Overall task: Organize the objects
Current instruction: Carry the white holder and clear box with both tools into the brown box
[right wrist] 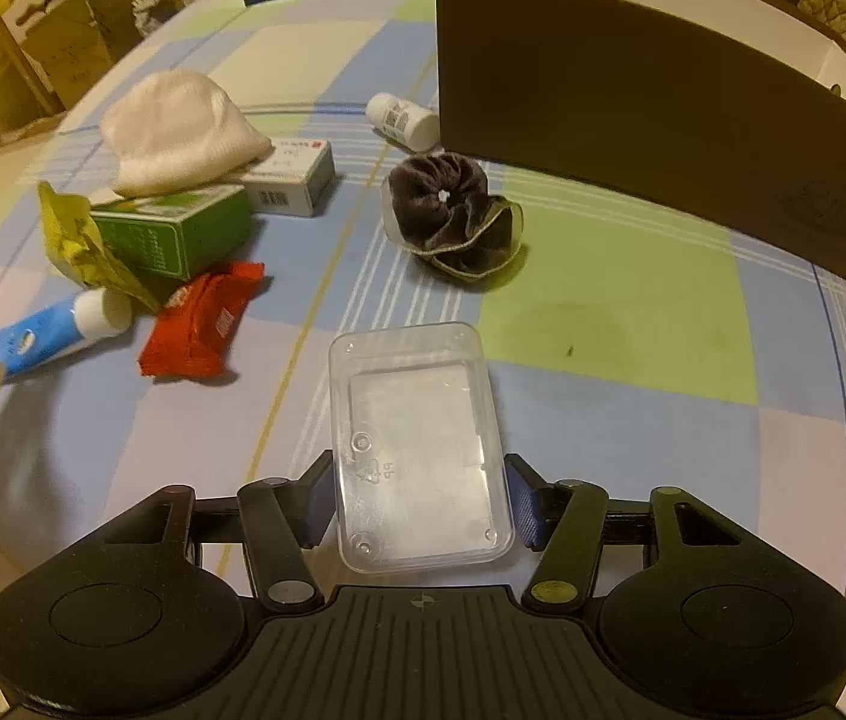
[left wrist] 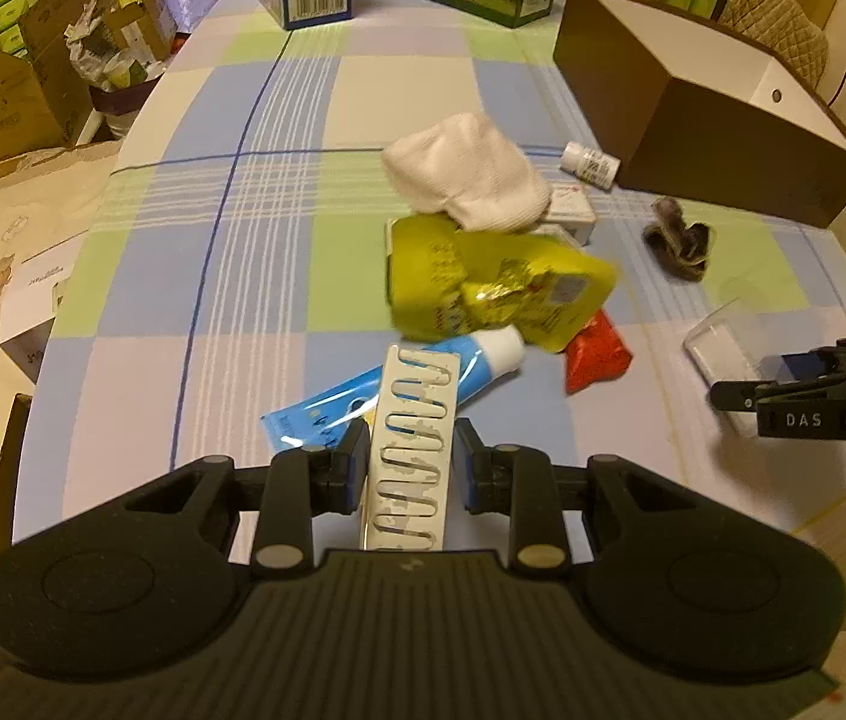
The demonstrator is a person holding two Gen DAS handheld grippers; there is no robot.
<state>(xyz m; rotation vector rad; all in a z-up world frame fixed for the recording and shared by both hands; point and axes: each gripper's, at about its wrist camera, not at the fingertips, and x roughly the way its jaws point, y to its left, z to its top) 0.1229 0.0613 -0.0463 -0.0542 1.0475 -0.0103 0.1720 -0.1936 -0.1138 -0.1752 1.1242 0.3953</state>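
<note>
**Two grippers, two things held over a messy table**

We hold a gripper in each hand above a table with a checked cloth [left wrist: 255,192]. Our left gripper [left wrist: 410,450] pinches a white card with long slots [left wrist: 414,438] between its two fingers. The card points forward, and its far end sits over a blue tube with a white cap [left wrist: 423,372].

Our right gripper [right wrist: 420,498] squeezes a clear plastic tray [right wrist: 417,450] from both sides. The tray sticks out in front of the fingers, and we can see the cloth through it.

The other things lie in a heap in the middle of the table. A white knit hat [right wrist: 174,129] rests on a green box [right wrist: 174,234] and a white box [right wrist: 297,177]. A crumpled yellow bag [left wrist: 483,282] lies against the green box. A red packet [right wrist: 201,321] lies just beside the tube's cap. A dark scrunchie [right wrist: 453,213] lies apart from the heap, near a big brown box [right wrist: 633,120]. A small white bottle [right wrist: 402,120] lies on its side, touching that box or very close to it.
</note>
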